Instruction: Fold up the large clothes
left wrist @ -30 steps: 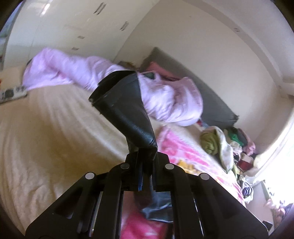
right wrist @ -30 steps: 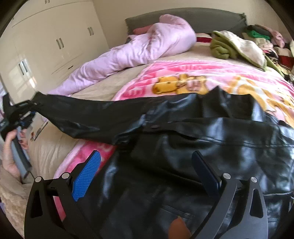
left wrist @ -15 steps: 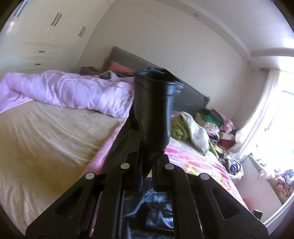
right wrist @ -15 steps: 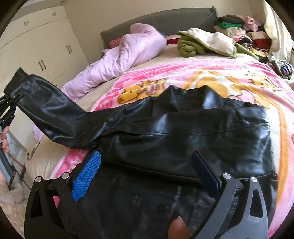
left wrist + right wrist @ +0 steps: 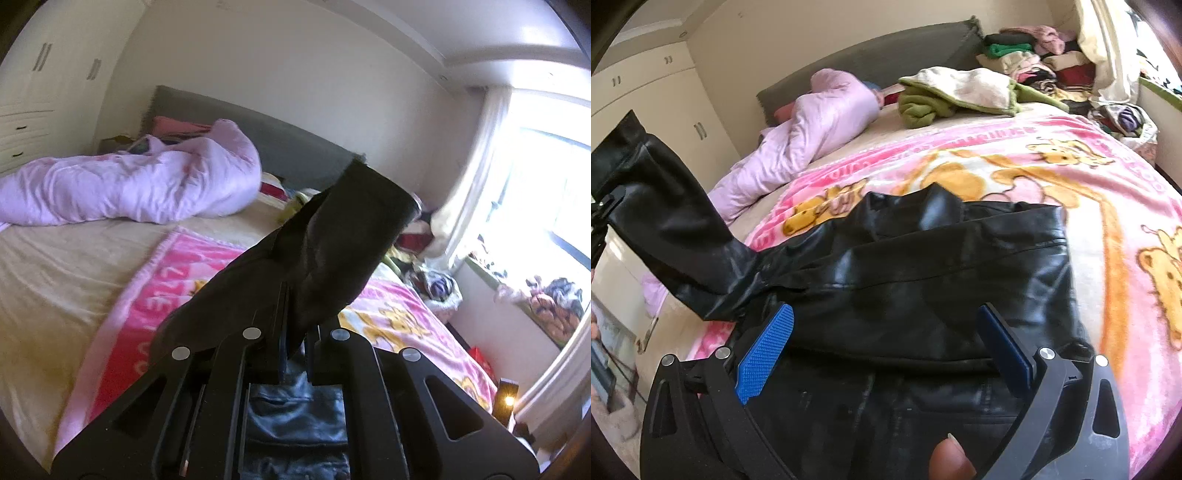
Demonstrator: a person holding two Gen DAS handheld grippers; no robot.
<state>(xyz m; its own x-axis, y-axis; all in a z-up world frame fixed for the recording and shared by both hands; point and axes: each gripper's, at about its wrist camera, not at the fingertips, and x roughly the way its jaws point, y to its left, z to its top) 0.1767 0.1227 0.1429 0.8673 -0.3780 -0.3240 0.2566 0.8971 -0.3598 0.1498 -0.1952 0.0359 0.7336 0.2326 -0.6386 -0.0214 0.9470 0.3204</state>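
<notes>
1. The left gripper (image 5: pixel 293 354) has its jaws clamped tight on the cuff end of a black leather jacket sleeve (image 5: pixel 668 225) — raised off the bed, left of the jacket's body.
2. The black leather jacket (image 5: pixel 923 266) lies spread on the pink cartoon-print blanket (image 5: pixel 1034 166).
3. The right gripper (image 5: pixel 886 339) hovers over the jacket's near part — jaws wide, blue pads (image 5: pixel 764 347) gripping nothing.
4. A lilac quilt (image 5: pixel 812 133) lies beyond the jacket, leftward.

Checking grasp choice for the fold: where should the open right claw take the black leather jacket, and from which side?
Grip the jacket at its right shoulder corner, coming from the right over the pink blanket. There the layers end in a flat, free edge. The left claw already pinches the other sleeve; the right claw hovers open.
</notes>
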